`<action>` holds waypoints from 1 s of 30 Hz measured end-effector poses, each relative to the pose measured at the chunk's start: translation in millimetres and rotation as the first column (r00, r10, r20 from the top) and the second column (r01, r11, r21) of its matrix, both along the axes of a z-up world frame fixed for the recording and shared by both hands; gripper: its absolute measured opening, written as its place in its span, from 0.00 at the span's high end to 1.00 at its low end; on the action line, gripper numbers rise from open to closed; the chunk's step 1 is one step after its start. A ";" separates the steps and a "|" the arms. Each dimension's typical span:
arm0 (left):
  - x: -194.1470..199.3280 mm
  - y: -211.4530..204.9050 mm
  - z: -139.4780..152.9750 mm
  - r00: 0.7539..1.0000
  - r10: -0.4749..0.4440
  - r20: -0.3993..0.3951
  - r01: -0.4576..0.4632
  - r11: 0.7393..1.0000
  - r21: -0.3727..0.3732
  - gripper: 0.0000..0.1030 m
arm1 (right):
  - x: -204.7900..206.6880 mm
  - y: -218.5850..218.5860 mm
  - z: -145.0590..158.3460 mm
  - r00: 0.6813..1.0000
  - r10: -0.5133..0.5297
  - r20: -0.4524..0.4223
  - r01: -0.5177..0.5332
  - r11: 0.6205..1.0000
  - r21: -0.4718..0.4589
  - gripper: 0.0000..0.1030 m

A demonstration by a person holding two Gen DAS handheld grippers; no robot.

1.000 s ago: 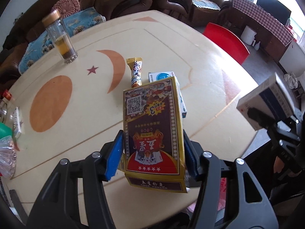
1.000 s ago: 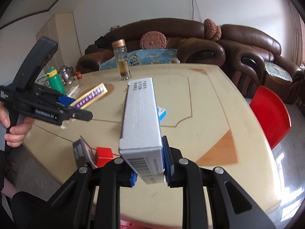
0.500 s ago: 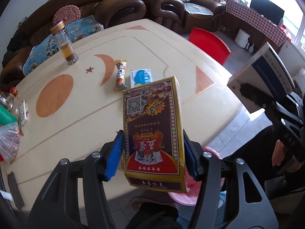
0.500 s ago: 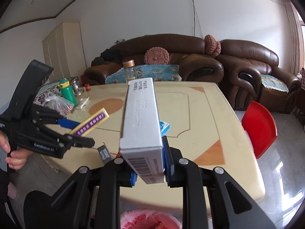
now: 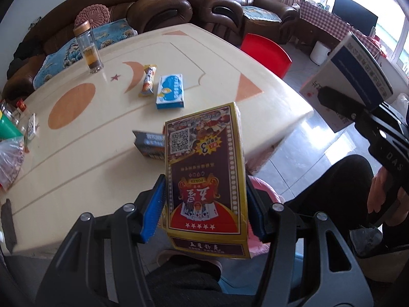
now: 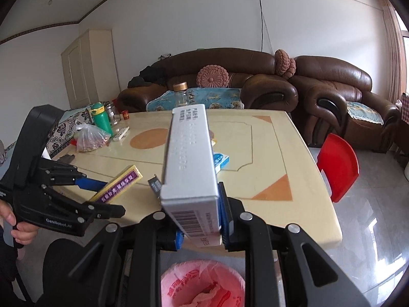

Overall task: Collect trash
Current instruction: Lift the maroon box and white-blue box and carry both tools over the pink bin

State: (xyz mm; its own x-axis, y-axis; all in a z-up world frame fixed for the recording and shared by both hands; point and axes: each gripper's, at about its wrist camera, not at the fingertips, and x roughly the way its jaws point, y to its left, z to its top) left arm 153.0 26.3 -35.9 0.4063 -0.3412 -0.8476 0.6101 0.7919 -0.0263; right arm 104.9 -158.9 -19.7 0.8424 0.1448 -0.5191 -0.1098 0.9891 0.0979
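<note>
1. The left gripper clamps a playing-card box between its blue pads, held off the table edge.
2. The right gripper grips a white carton narrowly.
3. A pink-lined bin sits directly below it.

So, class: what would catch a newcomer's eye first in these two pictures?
The gold-edged playing-card box, clamped in the left hand-held gripper, fills the foreground. The right hand-held gripper grips a grey-white carton above the pink-lined bin, near the cream table.
</note>
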 end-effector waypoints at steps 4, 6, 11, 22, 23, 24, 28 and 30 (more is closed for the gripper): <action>-15.4 -0.3 -7.3 1.000 0.000 -0.005 0.000 1.000 0.006 0.45 | -12.3 1.7 -2.5 1.000 0.004 -0.008 -0.004 1.000 0.003 0.79; -21.0 -1.0 -12.1 1.000 0.000 -0.015 0.000 1.000 0.006 0.45 | -16.9 3.4 -6.1 1.000 0.008 -0.016 -0.008 1.000 0.000 0.79; -37.2 -8.8 -35.1 0.999 -0.008 -0.050 0.009 1.000 0.018 0.45 | -25.7 5.4 -24.0 0.998 0.015 -0.063 -0.015 1.000 0.007 0.79; -51.3 -26.3 -88.2 0.989 -0.025 -0.148 0.029 0.999 0.026 0.45 | -35.9 3.4 -81.9 0.981 0.008 -0.194 -0.009 1.000 -0.001 0.79; -51.4 -27.9 -93.0 0.987 -0.026 -0.157 0.031 0.999 0.028 0.45 | -35.5 3.1 -89.8 0.977 0.010 -0.214 -0.011 1.000 0.000 0.79; -51.2 -30.0 -99.4 0.985 -0.028 -0.168 0.034 0.999 0.033 0.45 | -35.4 2.8 -95.7 0.974 0.011 -0.226 -0.012 1.000 0.001 0.79; -51.0 -37.2 -125.3 0.977 -0.029 -0.213 0.040 0.998 0.049 0.45 | -31.4 5.1 -128.1 0.956 0.024 -0.292 -0.025 1.000 0.001 0.79; -49.0 -40.8 -139.9 0.971 -0.027 -0.239 0.042 0.997 0.060 0.45 | -28.0 5.2 -143.8 0.945 0.033 -0.326 -0.035 0.999 -0.001 0.79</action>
